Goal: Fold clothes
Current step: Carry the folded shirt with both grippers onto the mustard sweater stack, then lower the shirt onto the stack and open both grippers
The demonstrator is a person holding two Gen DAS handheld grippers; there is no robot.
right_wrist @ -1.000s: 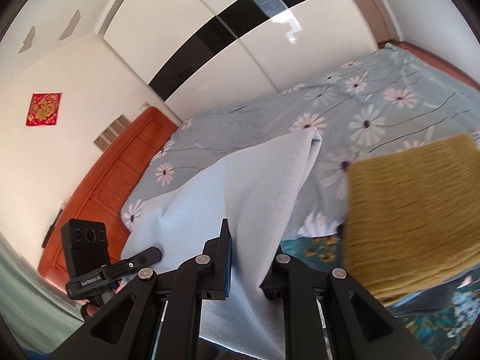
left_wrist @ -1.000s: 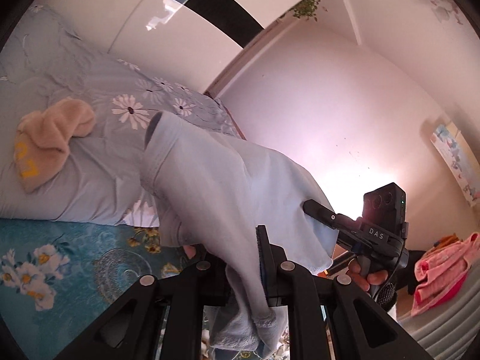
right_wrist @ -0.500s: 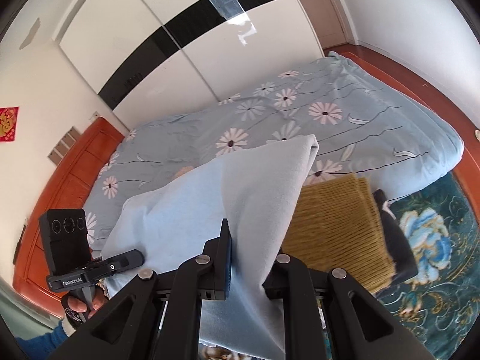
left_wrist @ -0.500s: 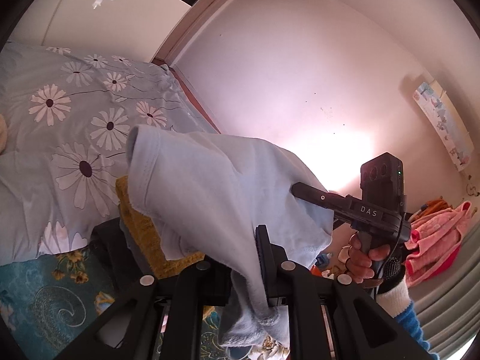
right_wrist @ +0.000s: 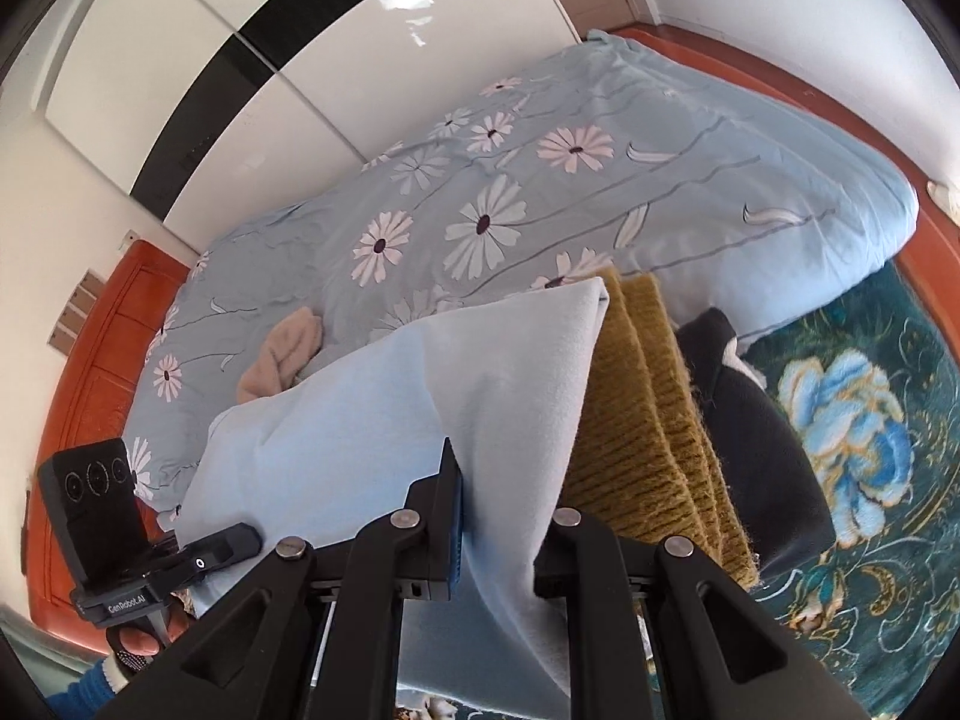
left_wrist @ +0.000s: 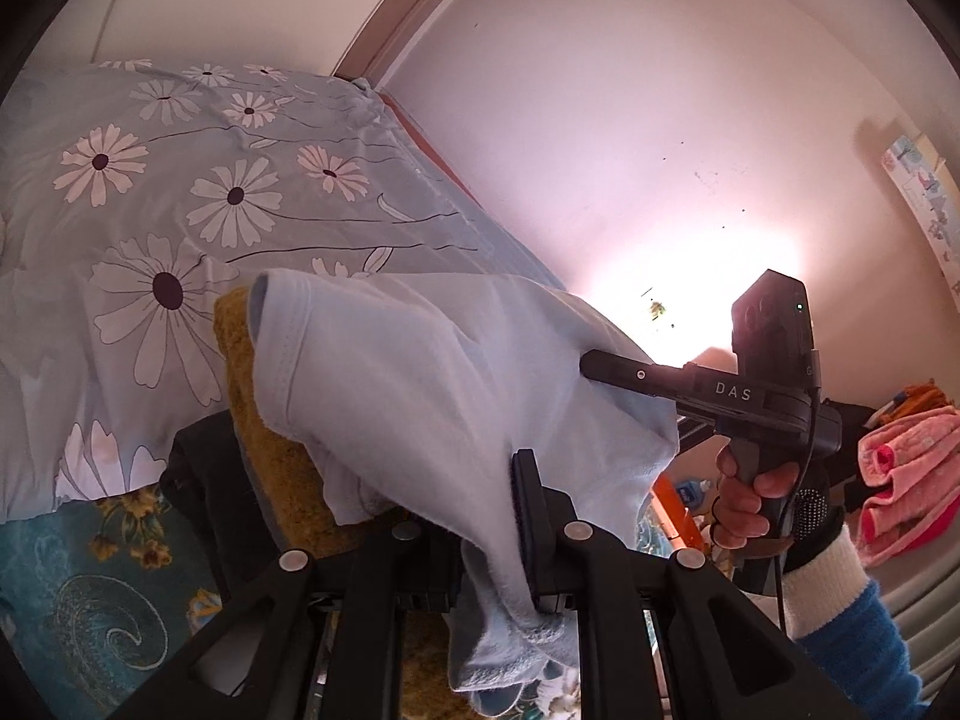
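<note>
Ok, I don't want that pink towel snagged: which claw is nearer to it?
Right. The right claw sits between the pink towel and the left claw, which is farther off, across the blue shirt both hold.

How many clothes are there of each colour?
Light blue: 1, the shirt held up by both tools
Mustard yellow: 1, the folded sweater
Black: 1, the folded garment
Beige: 1, the crumpled garment on the bed
Pink: 1, the heap by the wall
Total: 5
</note>
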